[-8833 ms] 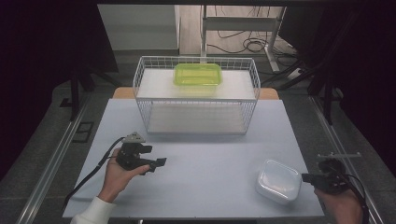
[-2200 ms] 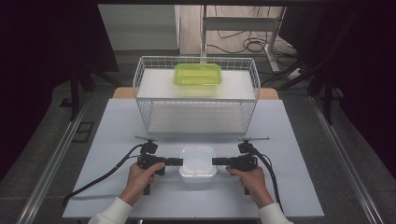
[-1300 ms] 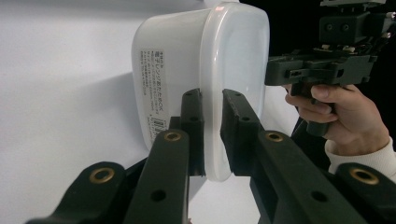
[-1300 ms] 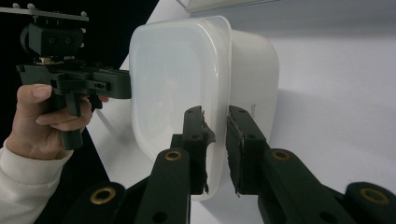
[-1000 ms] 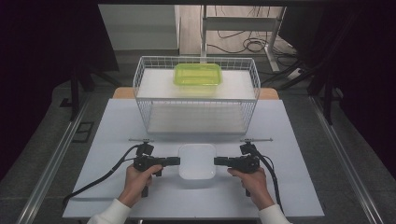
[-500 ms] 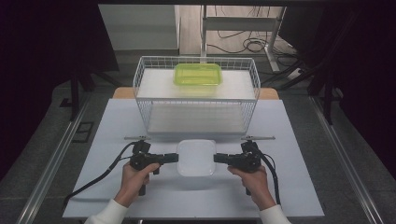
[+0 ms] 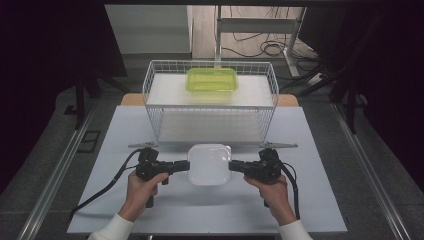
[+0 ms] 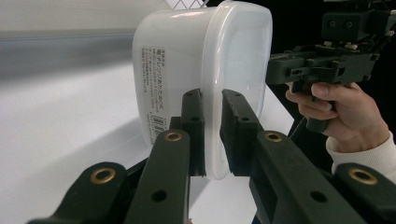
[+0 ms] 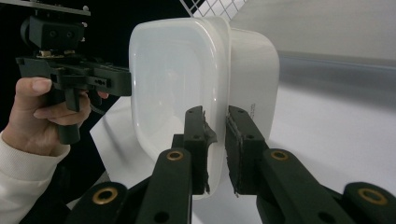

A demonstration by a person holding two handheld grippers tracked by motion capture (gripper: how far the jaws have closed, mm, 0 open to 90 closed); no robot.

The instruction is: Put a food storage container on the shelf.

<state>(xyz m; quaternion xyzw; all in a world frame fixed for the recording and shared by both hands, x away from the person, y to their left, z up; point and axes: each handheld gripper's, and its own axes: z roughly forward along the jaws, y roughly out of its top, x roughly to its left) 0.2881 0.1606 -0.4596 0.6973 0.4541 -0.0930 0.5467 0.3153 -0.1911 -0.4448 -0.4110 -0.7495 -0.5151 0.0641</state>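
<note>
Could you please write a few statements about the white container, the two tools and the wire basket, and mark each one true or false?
1. The left tool and the right tool each clamp the rim of the white container from opposite sides. True.
2. The green container lies on the white table in front of the wire basket. False: it rests on the basket's upper shelf.
3. The white container sits inside the wire basket. False: it is in front of the basket, held between the two tools.
4. A printed label shows on the white container's side in the left gripper view. True.
5. The right tool's jaws stand wide open, gripping nothing. False: they are shut on the container's rim.
</note>
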